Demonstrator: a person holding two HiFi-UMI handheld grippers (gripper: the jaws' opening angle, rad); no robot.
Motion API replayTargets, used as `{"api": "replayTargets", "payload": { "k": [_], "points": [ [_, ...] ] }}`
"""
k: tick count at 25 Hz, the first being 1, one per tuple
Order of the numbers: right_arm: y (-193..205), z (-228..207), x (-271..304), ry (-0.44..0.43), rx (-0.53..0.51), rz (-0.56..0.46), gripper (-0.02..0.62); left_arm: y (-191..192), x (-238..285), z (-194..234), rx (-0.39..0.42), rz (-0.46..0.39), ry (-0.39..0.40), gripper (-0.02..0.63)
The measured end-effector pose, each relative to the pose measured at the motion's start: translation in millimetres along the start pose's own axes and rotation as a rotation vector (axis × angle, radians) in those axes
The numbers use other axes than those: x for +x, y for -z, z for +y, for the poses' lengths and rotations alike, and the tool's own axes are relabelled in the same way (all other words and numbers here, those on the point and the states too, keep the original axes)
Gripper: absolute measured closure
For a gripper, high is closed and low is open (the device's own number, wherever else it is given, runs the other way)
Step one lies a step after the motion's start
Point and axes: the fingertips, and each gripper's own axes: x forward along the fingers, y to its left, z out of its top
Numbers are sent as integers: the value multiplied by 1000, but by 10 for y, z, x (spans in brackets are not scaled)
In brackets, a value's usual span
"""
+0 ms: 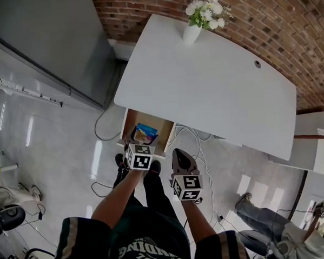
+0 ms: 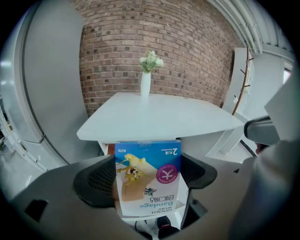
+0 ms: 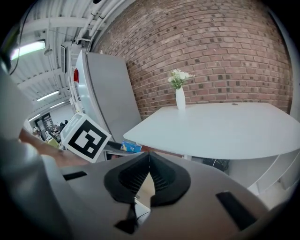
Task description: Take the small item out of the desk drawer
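Note:
A small blue and white bandage box [image 2: 149,180] sits clamped between the black pads of my left gripper [image 2: 146,180], which is shut on it. From the head view the box [image 1: 145,133] hangs over the open wooden drawer [image 1: 131,121] under the white desk [image 1: 214,85], with my left gripper [image 1: 140,149] at the drawer's front. My right gripper [image 1: 181,164] is a little to the right of the drawer front, its jaws shut with nothing between them [image 3: 147,171]. The box [image 3: 131,147] also shows in the right gripper view, beside the left gripper's marker cube [image 3: 85,137].
A white vase of white flowers [image 1: 193,28] stands at the desk's far edge by the brick wall [image 1: 275,17]. A grey cabinet [image 1: 48,34] is to the left. Cables [image 1: 198,146] trail on the glossy floor under the desk. A white shelf unit [image 1: 317,145] stands to the right.

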Motion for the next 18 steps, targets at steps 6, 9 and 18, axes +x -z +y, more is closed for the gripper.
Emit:
{"api": "replayTargets", "payload": {
  "k": [6,9,18],
  "points": [
    [-381,-2,-19,-9,-34,-80,571,-464,-450,23,30,-96,-15,161],
    [-554,39,-103,-16,-48,-112,572,-664,-697,18,28,-148,-21,161],
    [-1198,256,-255,-65,-128,-224,571,-1395,-1320,154,20,-342,-55,161]
  ]
}}
